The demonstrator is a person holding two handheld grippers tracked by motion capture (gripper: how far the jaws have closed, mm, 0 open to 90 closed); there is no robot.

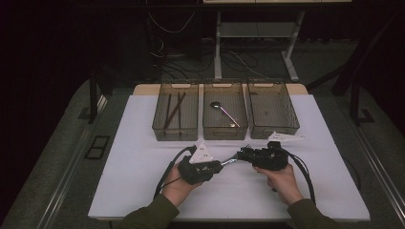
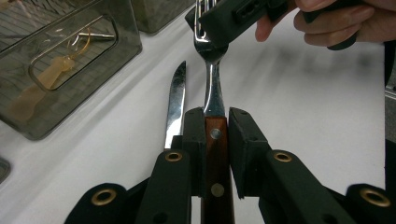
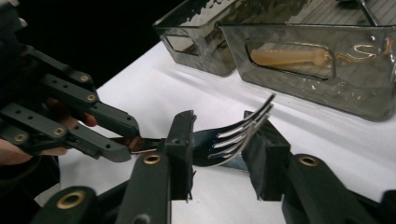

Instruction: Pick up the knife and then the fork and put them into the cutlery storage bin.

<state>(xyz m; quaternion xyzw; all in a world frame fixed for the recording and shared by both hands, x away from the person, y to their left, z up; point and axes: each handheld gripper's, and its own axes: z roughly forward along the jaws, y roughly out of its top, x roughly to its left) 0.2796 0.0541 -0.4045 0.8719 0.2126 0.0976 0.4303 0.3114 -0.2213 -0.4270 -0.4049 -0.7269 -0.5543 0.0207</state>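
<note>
A white rectangular table (image 1: 143, 191) carries three smoky translucent plastic bins (image 1: 224, 110) side by side along its far edge (the left bin holds dark chopsticks (image 1: 173, 112), the middle one a metal spoon (image 1: 225, 113)). At the near edge a person's forearms in olive sleeves (image 1: 152, 213) come in, each hand working a black two-jaw tool. The left gripper (image 1: 217, 166) points toward the right gripper (image 1: 242, 153), the two meeting tip to tip just above the table's middle, in front of the bins.

Between them is a steel fork with a reddish-brown riveted wooden handle (image 2: 212, 93). The left gripper (image 2: 215, 122) is clamped tight on that handle, both pads flat against the wood, the fork's neck and tines reaching away from it. In the right gripper view the right gripper (image 3: 218, 140) has its jaws around the fork's tines (image 3: 240, 133); the left pad touches the head, while the right pad sits close to the tine tips (contact on that side cannot be made out).

A steel knife blade (image 2: 176, 105) lies on the table, just beside the left gripper's jaws and roughly parallel to the fork.
</note>
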